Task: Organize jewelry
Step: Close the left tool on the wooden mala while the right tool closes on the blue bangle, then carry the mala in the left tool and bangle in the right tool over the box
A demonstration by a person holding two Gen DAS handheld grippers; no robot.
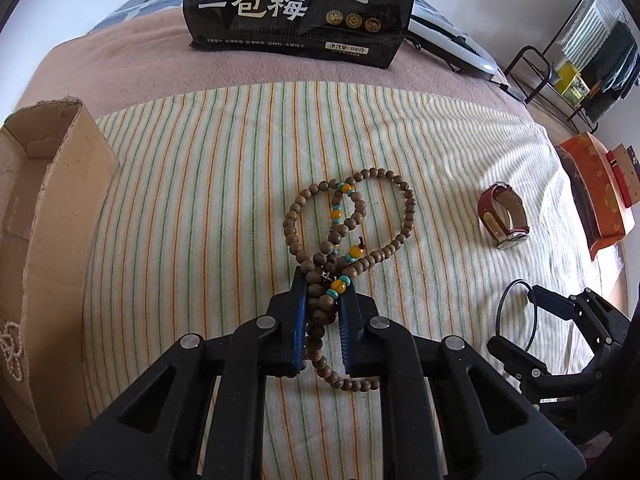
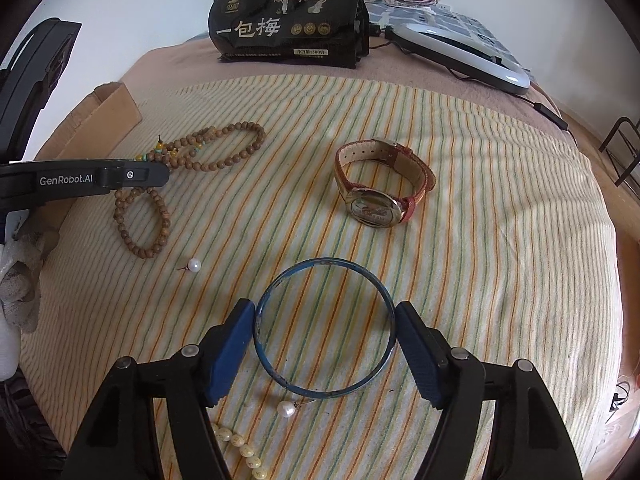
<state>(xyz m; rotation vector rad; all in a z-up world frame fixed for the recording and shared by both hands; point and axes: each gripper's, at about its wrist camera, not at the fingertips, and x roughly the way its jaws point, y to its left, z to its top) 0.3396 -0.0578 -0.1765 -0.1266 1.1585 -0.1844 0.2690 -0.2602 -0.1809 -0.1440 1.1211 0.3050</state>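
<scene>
Looking along the left wrist view, the left tongs are clamped on the wooden bead necklace, their blue pads pressing a bunched section while the rest of the strand loops forward on the striped cloth. A torn cardboard box stands at the left edge of the cloth. A red-strapped watch lies to the right, well apart from the beads. A black snack bag stands upright at the far side.

In the right wrist view, the right tongs stand apart, one blue pad on each side of the blue bangle, which lies flat on the cloth; whether the pads touch it cannot be told. One loose pearl sits just beside the bangle's near rim, another pearl lies further left. Cream beads trail at the bottom edge.
</scene>
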